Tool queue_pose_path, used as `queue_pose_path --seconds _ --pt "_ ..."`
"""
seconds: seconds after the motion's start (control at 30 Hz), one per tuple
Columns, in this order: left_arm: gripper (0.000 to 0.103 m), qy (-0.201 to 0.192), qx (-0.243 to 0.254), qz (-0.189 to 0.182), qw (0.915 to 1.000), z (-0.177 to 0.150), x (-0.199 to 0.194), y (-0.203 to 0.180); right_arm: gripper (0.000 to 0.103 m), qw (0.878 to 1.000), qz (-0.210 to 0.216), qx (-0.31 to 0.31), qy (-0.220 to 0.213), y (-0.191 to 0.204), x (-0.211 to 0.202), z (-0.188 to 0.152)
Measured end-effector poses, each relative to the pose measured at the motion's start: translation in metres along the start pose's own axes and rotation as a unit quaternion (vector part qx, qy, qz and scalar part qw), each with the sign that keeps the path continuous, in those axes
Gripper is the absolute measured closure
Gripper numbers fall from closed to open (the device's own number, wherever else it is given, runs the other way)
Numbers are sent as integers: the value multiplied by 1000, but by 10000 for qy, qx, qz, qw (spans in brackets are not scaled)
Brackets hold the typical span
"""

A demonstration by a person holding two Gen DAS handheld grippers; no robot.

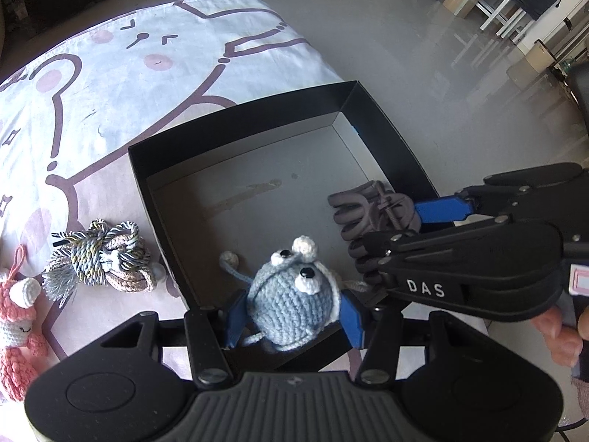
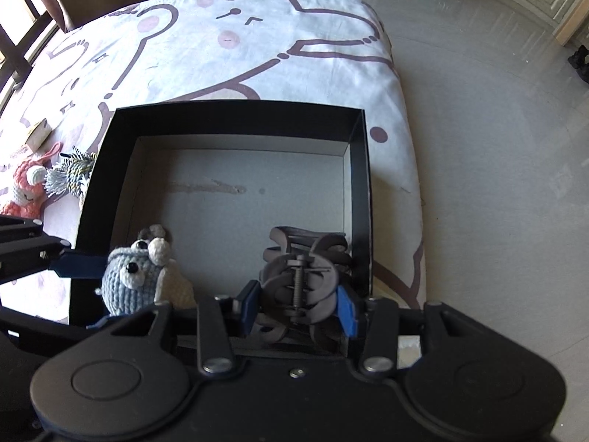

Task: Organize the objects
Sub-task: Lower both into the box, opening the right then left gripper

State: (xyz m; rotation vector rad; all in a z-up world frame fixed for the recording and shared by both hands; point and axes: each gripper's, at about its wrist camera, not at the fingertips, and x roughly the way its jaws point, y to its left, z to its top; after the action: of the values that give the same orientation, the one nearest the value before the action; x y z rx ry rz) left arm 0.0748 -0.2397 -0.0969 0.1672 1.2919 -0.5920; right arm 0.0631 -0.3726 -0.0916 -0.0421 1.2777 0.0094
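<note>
Both tongs are hovering inside the black box (image 2: 362, 199) near the bed's edge, left tongs (image 1: 291, 318) gripping the blue crochet toy (image 1: 291, 304), right tongs (image 2: 296, 307) clutching the grey hair claw (image 2: 300, 280), while the rope knot toy (image 1: 105, 258) and pink crochet doll (image 1: 18, 316) are waiting outside.

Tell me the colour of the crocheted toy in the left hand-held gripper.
Light blue crocheted toy, with white around its eyes; the left wrist view shows it best.

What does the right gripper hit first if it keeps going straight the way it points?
Probably the box floor. The right gripper points steeply down into the black box, jaws shut on the dark hair claw, so the claw would likely touch down first. Depth is unclear.
</note>
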Motion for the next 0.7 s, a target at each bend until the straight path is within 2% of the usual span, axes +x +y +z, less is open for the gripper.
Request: queue_pose_path --seconds 0.07,0.13,0.27,0.4,0.5,0.63,0.7 --pt "49 26 2 6 10000 0 1 -1 39 9999 80 144 33 -3 0 1" --pt "49 50 -1 8 10000 0 3 -1 35 9992 283 283 19 -6 -3 1" --pt "49 55 -45 -35 10000 0 5 -3 35 9989 319 334 -86 -6 -11 4" --pt "49 113 -218 -261 9994 0 10 -4 36 9986 336 391 -144 -7 -19 6" --pt "49 121 -290 -316 9990 1 16 -7 40 9981 340 481 -166 -10 -22 5" --pt "49 68 -202 -283 9994 3 19 -14 50 9970 390 632 -201 -15 -24 2" --pt "49 39 -145 -276 9995 3 20 -17 51 9965 398 699 -213 -18 -24 0"
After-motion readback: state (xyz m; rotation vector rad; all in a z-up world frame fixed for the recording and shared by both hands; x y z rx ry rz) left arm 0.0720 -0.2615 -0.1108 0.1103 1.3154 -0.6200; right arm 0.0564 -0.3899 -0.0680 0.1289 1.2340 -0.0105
